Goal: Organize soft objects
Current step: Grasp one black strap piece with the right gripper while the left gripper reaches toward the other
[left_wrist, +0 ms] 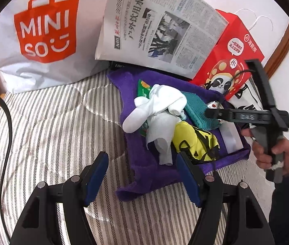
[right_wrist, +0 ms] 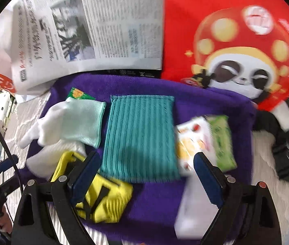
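Both my grippers hover spread over the pile of soft things on the purple towel.

My left gripper hangs with its jaws apart and nothing between them, above the near edge of the purple towel that lies on the striped sheet. My right gripper is spread wide and empty too, poised above the teal cloth. That cloth lies flat in the middle of the towel, with the white sock and a pale green sock to its left, a yellow pouch near my left finger, and a tissue pack on its right. A newspaper, a red bag and a white shopping bag stand behind the towel.
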`<state>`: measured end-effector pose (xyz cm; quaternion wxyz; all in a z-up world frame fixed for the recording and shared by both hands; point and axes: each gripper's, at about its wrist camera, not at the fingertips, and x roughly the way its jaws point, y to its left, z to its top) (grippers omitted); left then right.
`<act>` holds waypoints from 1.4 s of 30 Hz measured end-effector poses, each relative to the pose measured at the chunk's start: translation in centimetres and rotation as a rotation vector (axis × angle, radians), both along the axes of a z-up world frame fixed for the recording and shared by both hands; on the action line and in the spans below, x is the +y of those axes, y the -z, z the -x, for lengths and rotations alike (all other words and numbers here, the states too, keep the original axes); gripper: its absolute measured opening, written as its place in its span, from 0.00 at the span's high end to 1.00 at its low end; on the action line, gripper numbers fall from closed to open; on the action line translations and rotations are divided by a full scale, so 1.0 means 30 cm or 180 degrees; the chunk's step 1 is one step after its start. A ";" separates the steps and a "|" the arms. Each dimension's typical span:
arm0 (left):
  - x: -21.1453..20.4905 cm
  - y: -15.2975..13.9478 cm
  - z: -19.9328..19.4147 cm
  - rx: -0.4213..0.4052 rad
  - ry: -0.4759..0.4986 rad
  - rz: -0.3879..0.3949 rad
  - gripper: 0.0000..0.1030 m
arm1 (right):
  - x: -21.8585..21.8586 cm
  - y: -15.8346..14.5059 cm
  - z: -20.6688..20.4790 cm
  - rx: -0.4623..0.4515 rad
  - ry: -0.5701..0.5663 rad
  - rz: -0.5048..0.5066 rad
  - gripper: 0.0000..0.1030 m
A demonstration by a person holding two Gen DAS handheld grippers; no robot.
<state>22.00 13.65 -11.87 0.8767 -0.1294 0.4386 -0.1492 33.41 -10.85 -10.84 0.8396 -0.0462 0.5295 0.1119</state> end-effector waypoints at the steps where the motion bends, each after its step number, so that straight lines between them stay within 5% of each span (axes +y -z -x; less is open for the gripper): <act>1: -0.003 -0.003 0.002 -0.0008 0.0018 0.0005 0.35 | -0.022 -0.020 0.037 -0.0041 0.0028 -0.0003 0.11; 10: -0.088 -0.047 0.030 -0.0104 0.0271 -0.0104 0.35 | -0.241 -0.102 0.428 -0.0250 0.0272 -0.0014 0.11; 17: -0.177 -0.089 0.082 -0.0092 0.0352 -0.0082 0.35 | -0.312 0.025 0.660 -0.0242 0.0129 0.0334 0.16; 21: -0.231 -0.103 0.144 -0.0057 0.0485 -0.0086 0.35 | -0.300 0.125 0.692 -0.0129 -0.0078 0.0358 0.26; 31: -0.262 -0.115 0.266 -0.0021 0.0461 -0.0207 0.35 | -0.253 0.182 0.641 -0.0342 -0.0522 0.0445 0.24; 38: -0.297 -0.084 0.273 0.0118 0.0451 -0.0229 0.35 | -0.228 0.189 0.575 -0.0349 -0.0682 0.0187 0.25; 39: -0.307 -0.079 0.273 0.0138 0.0470 -0.0238 0.35 | -0.232 0.189 0.576 -0.0354 -0.0697 0.0131 0.30; 42: -0.331 -0.069 0.285 0.0165 0.0524 -0.0286 0.35 | -0.253 0.169 0.614 -0.0323 -0.0706 0.0032 0.75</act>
